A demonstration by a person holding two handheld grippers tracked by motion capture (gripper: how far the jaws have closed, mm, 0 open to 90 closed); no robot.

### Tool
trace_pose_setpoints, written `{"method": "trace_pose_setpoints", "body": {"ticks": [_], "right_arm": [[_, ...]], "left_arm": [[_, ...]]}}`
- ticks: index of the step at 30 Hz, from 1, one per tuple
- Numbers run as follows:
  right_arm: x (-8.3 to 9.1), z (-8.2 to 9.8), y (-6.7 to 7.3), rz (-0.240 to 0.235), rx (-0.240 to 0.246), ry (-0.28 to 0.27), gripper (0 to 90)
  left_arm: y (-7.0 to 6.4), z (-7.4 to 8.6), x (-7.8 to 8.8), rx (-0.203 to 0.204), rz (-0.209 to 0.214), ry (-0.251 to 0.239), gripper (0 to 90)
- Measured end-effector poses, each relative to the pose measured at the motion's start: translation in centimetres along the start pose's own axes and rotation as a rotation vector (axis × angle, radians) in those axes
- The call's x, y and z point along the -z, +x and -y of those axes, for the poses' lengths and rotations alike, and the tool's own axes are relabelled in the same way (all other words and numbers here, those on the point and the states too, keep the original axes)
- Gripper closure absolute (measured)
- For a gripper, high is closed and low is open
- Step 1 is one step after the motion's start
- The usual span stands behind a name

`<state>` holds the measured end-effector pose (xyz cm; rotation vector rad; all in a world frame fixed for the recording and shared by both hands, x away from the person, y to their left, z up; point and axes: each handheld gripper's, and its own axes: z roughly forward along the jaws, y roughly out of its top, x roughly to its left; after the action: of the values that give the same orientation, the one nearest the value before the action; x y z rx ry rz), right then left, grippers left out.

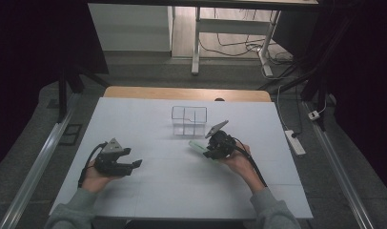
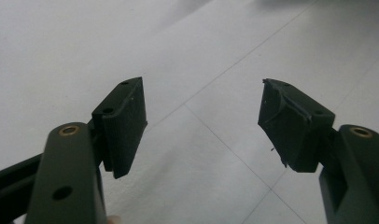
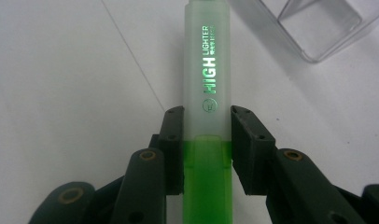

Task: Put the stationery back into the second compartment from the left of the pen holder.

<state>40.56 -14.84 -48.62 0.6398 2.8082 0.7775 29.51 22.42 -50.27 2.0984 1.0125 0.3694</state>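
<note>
White table under you, clear divided box standing near its far middle. Your left gripper hovers low at the left, jaws spread wide with nothing between. Your right gripper is clamped on the green highlighter, just in front of the box, its frosted cap end pointing away past the jaws.

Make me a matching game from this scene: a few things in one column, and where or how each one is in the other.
Things:
1. left claw
2. right claw
3. highlighter
4. clear box

States:
A. green and frosted, gripped at its middle
B. open, nothing between its jaws
C. standing on the white table, beyond the hands
D. shut on something

Pairs: 1-B, 2-D, 3-A, 4-C
</note>
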Motion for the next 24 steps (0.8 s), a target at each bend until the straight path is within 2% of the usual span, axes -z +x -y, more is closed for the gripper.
{"method": "trace_pose_setpoints", "body": {"ticks": [11,16,24], "right_arm": [[1.5,-0.3,1.2,-0.019,0.047,-0.059,66.5],[1.8,-0.4,1.8,-0.034,0.060,-0.058,66.5],[1.7,-0.4,2.6,-0.065,0.098,-0.046,66.5]], "left_arm": [[-0.3,-0.2,0.0,-0.012,0.020,0.000,31.1],[-0.4,-0.2,-0.1,-0.016,0.023,0.004,30.7],[-1.2,-0.5,-0.4,-0.058,0.031,0.021,29.6]]}}
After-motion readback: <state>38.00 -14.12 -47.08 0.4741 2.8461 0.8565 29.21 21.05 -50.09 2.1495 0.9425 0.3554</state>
